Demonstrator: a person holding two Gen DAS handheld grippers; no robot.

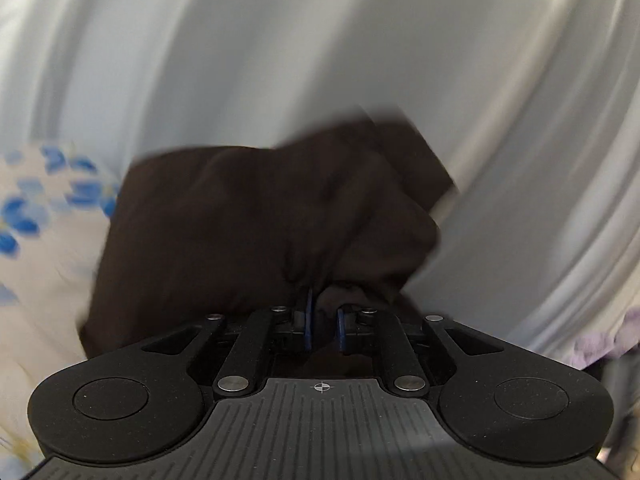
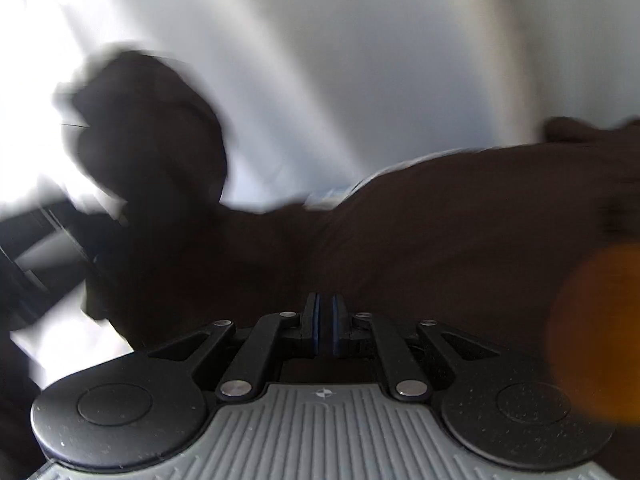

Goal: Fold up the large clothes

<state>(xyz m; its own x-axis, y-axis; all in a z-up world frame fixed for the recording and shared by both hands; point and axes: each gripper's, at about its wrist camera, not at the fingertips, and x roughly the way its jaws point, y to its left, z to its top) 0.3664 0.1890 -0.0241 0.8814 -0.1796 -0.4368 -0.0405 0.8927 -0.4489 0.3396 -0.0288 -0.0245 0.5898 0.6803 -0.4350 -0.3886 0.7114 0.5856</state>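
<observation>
A dark brown garment (image 1: 248, 224) fills the middle of the left wrist view, bunched and blurred by motion. My left gripper (image 1: 323, 316) is shut on a fold of it, cloth pinched between the blue pads. In the right wrist view the same brown garment (image 2: 420, 240) stretches across the frame, with one end raised at the upper left. My right gripper (image 2: 325, 320) is shut on its edge, jaws nearly together. The fingertips of both grippers are partly buried in cloth.
A white sheet with blue flowers (image 1: 36, 216) lies at the left. Pale grey curtain-like fabric (image 1: 400, 40) fills the background. A lilac cloth (image 1: 600, 344) sits at the right edge. An orange blur (image 2: 600, 336) covers the right of the right wrist view.
</observation>
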